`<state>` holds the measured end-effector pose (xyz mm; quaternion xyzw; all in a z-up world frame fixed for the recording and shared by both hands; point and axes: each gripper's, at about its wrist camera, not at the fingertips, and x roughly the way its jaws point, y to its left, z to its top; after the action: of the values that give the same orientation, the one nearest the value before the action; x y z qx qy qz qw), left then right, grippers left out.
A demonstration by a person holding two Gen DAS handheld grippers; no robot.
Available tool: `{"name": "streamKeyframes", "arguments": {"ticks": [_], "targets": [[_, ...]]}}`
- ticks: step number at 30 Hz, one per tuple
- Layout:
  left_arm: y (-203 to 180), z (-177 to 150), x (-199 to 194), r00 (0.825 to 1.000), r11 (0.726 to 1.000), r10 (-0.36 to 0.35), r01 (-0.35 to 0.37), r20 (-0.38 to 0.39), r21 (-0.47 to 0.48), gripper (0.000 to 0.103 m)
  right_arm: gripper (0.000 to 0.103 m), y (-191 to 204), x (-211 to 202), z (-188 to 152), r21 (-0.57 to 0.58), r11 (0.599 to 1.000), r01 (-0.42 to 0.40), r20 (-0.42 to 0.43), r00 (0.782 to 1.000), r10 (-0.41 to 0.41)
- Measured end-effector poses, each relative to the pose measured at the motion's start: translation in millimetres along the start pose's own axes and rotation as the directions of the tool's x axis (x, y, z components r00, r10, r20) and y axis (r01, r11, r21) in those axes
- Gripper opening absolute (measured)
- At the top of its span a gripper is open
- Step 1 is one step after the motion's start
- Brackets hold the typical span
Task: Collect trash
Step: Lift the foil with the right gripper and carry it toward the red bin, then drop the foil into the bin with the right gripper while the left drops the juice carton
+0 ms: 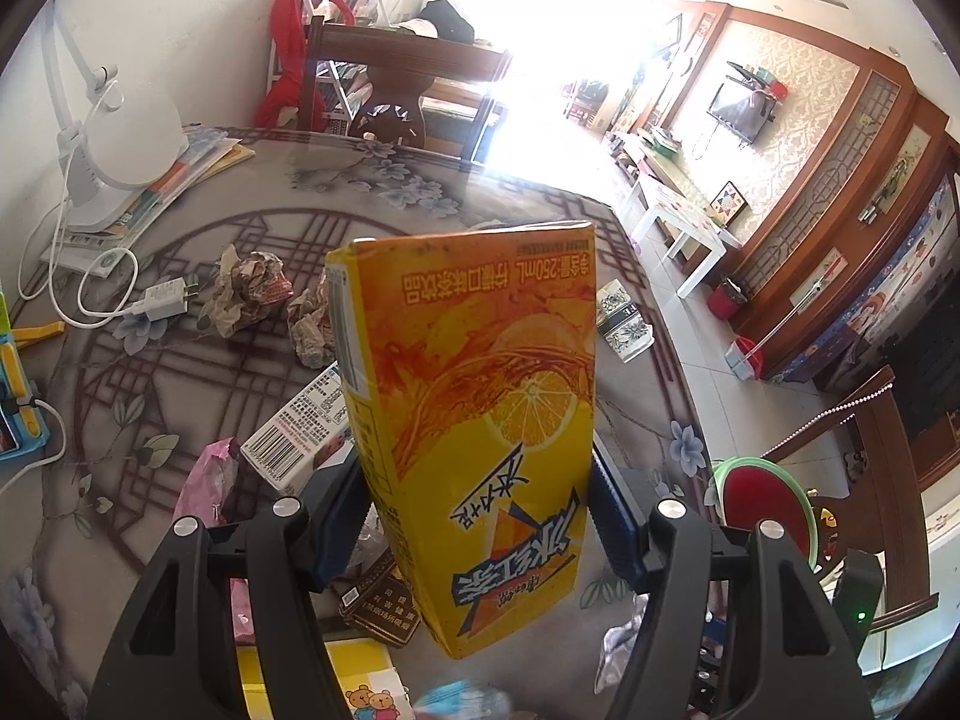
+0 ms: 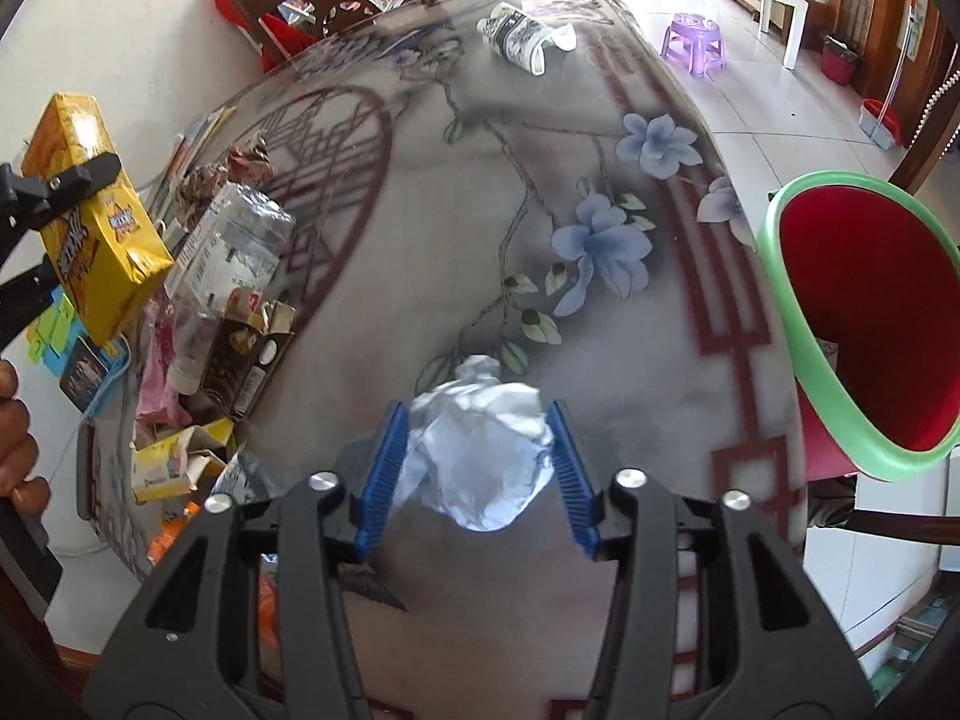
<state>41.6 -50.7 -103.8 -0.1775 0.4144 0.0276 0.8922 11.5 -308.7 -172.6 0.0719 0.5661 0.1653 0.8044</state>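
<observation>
Strong daylight is admitted from the far window [image 1: 540, 18], where the left view is blown out to white glare. Both views are bent by fisheye distortion and vignetted black at the corners; the tabletop [image 2: 480, 180] is smeared by motion blur in the right view

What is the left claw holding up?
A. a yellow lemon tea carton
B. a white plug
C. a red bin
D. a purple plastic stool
A: the left claw has its blue pads pressed on both sides of the yellow lemon tea carton, lifted above the flowered table.

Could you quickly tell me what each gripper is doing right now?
Left gripper: closed on the yellow drink carton.
Right gripper: closed around the crumpled white paper.
</observation>
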Motion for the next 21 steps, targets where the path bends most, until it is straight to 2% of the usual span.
{"name": "streamKeyframes", "arguments": {"ticks": [4,8,12,14,17,21], "targets": [[0,0,0,1.000,1.000,-0.003,0.003,-0.002,0.006,0.062,0.031,0,0,1,0.005,1.000,-0.012,0.004,1.000,0.012],[-7,2,2,1.000,0.999,-0.016,0.016,-0.004,0.029,0.062,0.031,-3,-24,9,0.026,0.999,-0.020,0.091,0.996,0.017],[-21,3,6,0.999,0.997,-0.039,0.040,-0.011,0.062,0.062,0.031,-14,-57,20,0.055,0.998,-0.005,0.187,0.982,-0.006],[-30,3,8,0.999,0.995,-0.051,0.052,-0.015,0.080,0.062,0.031,-24,-72,26,0.073,0.997,0.022,0.228,0.973,-0.038],[-45,2,11,0.997,0.991,-0.070,0.073,-0.026,0.111,0.062,0.031,-50,-91,34,0.109,0.988,0.105,0.286,0.949,-0.133],[-68,-3,17,0.994,0.982,-0.094,0.101,-0.050,0.162,0.062,0.032,-103,-101,40,0.217,0.958,0.189,0.287,0.925,-0.247]]}}
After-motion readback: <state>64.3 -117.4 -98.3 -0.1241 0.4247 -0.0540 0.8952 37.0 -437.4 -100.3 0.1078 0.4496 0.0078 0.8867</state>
